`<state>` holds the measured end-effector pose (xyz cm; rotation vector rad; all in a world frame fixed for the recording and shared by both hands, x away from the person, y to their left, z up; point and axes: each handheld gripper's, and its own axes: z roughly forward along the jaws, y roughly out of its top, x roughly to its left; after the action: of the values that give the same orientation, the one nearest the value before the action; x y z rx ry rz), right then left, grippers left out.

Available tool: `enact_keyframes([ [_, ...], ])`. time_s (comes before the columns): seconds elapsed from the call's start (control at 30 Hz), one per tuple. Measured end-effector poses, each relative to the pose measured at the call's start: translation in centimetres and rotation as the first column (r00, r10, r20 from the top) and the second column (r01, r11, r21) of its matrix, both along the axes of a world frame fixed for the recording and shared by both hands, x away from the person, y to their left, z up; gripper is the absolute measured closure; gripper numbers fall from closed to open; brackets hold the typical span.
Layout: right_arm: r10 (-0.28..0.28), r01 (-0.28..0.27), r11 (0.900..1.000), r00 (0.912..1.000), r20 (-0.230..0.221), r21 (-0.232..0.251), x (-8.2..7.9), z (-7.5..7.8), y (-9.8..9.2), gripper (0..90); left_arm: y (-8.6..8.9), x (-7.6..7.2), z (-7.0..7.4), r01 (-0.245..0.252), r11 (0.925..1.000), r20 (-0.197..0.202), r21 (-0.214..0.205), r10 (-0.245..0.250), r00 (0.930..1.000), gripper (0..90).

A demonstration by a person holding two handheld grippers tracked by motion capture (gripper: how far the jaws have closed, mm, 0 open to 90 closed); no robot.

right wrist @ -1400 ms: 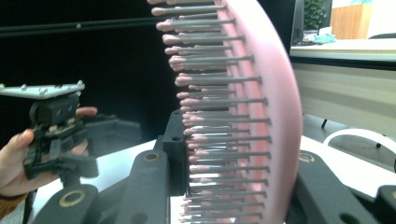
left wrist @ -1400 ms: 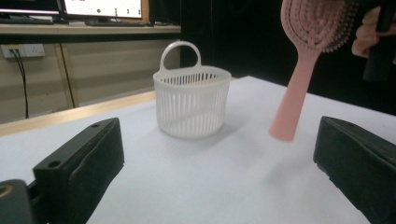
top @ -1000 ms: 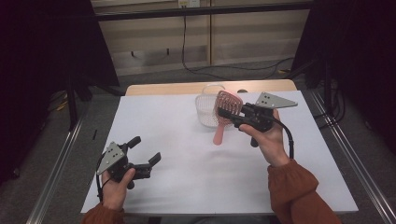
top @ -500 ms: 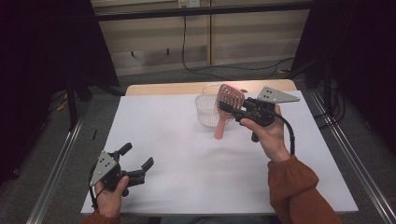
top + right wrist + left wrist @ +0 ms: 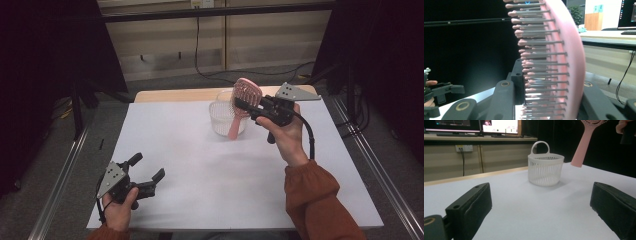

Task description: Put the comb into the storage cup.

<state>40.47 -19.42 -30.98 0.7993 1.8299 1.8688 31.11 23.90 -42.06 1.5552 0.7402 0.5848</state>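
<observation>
The right tool grips a pink hairbrush by its head, handle hanging over the white basket, seemingly to drop it in. The left tool rests open on the desk, clear of the work.

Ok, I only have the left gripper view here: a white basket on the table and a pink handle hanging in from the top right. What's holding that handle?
Observer: The right gripper is shut on the head of a pink hairbrush; the handle hangs down beside the basket.
Operator: Is the brush inside the basket?
Observer: No. In the high view it is held in the air, its handle crossing in front of the basket's right side.
Operator: Which way do the bristles face?
Observer: In the right gripper view they point left, toward one jaw, with the pink back against the other.
Operator: And my left gripper?
Observer: The left gripper is open and holds nothing, low at the table's near left corner.
</observation>
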Motion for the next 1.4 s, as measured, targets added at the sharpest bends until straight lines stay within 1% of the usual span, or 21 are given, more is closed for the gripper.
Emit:
enact_keyframes([
  [0.07, -0.007, 0.007, 1.0000, 1.0000, 0.002, 0.000, 0.2, 0.1, 0.0, 64.5, -0.1, 0.0, 0.0, 0.001, 0.9999, -0.009, -0.012, -0.001, 1.0000, 3.9],
  [0.1, -0.010, 0.010, 0.9999, 0.9999, -0.001, -0.001, 0.3, 0.1, 0.1, 64.6, -0.1, 0.0, 0.0, 0.002, 0.9999, -0.008, -0.011, -0.002, 1.0000, 3.9],
  [0.13, -0.014, 0.014, 0.9999, 0.9999, 0.000, -0.001, 0.4, 0.2, 0.1, 64.5, -0.1, 0.0, 0.0, 0.006, 1.0000, -0.004, 0.006, -0.006, 1.0000, 3.8],
  [0.2, -0.024, 0.024, 0.9997, 0.9997, -0.002, 0.006, 0.6, 0.3, 0.0, 64.5, -0.2, -0.1, 0.0, 0.006, 1.0000, -0.009, 0.003, -0.006, 0.9999, 3.8],
  [0.23, -0.027, 0.027, 0.9996, 0.9996, -0.001, 0.011, 0.6, 0.4, 0.0, 64.5, -0.2, -0.1, 0.0, 0.005, 0.9999, -0.010, 0.011, -0.005, 0.9999, 3.8],
  [0.33, -0.038, 0.038, 0.9992, 0.9993, -0.001, 0.012, 0.8, 0.8, 0.0, 64.5, -0.3, -0.2, 0.0, -0.005, 1.0000, -0.003, 0.006, 0.005, 1.0000, 3.9],
  [0.4, -0.042, 0.042, 0.9991, 0.9991, 0.004, 0.009, 0.9, 1.0, 0.0, 64.5, -0.3, -0.3, 0.0, -0.018, 0.9997, -0.011, 0.014, 0.018, 0.9998, 3.9],
  [0.5, -0.042, 0.042, 0.9991, 0.9990, 0.012, 0.007, 1.0, 1.4, 0.2, 64.5, -0.3, -0.2, 0.0, -0.020, 0.9998, -0.024, 0.002, 0.020, 0.9995, 3.9],
  [0.53, -0.042, 0.042, 0.9991, 0.9989, 0.019, 0.009, 1.1, 1.4, 0.3, 64.5, -0.3, -0.2, 0.0, -0.020, 0.9998, -0.025, 0.008, 0.020, 0.9995, 3.9],
  [0.77, -0.064, 0.063, 0.9978, 0.9978, 0.019, 0.017, 1.9, 1.9, 0.4, 64.5, -0.5, -0.6, 0.1, -0.019, 0.9996, -0.006, 0.019, 0.019, 0.9998, 4.1],
  [0.83, -0.072, 0.071, 0.9973, 0.9972, 0.019, 0.018, 2.1, 2.1, 0.4, 64.5, -0.7, -0.6, 0.1, -0.006, 1.0000, -0.011, 0.005, 0.006, 0.9999, 4.1],
  [0.9, -0.074, 0.073, 0.9971, 0.9970, 0.022, 0.020, 2.3, 2.4, 0.3, 64.5, -0.7, -0.6, 0.1, -0.002, 1.0000, -0.008, 0.010, 0.002, 1.0000, 4.0],
  [0.97, -0.082, 0.081, 0.9966, 0.9965, 0.019, 0.014, 2.4, 2.6, 0.3, 64.5, -0.6, -0.6, 0.1, -0.003, 1.0000, -0.010, 0.006, 0.003, 0.9999, 4.0],
  [1.0, -0.084, 0.084, 0.9963, 0.9963, 0.019, 0.016, 2.6, 2.6, 0.3, 64.5, -0.6, -0.5, 0.1, -0.003, 0.9999, -0.011, 0.014, 0.003, 0.9999, 4.0],
  [1.07, -0.093, 0.093, 0.9955, 0.9955, 0.017, 0.018, 2.8, 2.7, 0.3, 64.5, -0.5, -0.4, 0.0, -0.008, 1.0000, -0.013, 0.000, 0.008, 0.9999, 4.0],
  [1.1, -0.095, 0.095, 0.9952, 0.9953, 0.016, 0.024, 3.0, 2.7, 0.3, 64.5, -0.5, -0.3, 0.0, 0.002, 1.0000, -0.013, -0.004, -0.002, 0.9999, 3.8],
  [1.13, -0.095, 0.094, 0.9951, 0.9955, 0.012, 0.029, 3.1, 2.7, 0.3, 64.5, -0.5, -0.2, -0.1, 0.005, 1.0000, -0.012, 0.008, -0.005, 0.9999, 3.4],
  [1.23, -0.101, 0.101, 0.9939, 0.9948, 0.008, 0.045, 3.5, 2.6, 0.4, 64.5, -0.5, -0.2, -0.1, -0.005, 1.0000, -0.015, 0.002, 0.005, 0.9999, 3.3],
  [1.3, -0.107, 0.106, 0.9928, 0.9942, 0.013, 0.057, 3.8, 2.6, 0.5, 64.5, -0.5, -0.2, -0.1, -0.011, 0.9999, -0.011, 0.009, 0.012, 0.9999, 3.3],
  [1.37, -0.117, 0.116, 0.9911, 0.9929, 0.019, 0.065, 4.0, 2.7, 0.5, 64.5, -0.5, -0.2, -0.1, -0.011, 0.9999, -0.019, -0.013, 0.010, 0.9998, 3.3],
  [1.4, -0.121, 0.120, 0.9903, 0.9925, 0.018, 0.071, 4.1, 2.7, 0.5, 64.5, -0.5, -0.2, -0.1, -0.011, 0.9999, -0.020, -0.007, 0.011, 0.9997, 3.3],
])
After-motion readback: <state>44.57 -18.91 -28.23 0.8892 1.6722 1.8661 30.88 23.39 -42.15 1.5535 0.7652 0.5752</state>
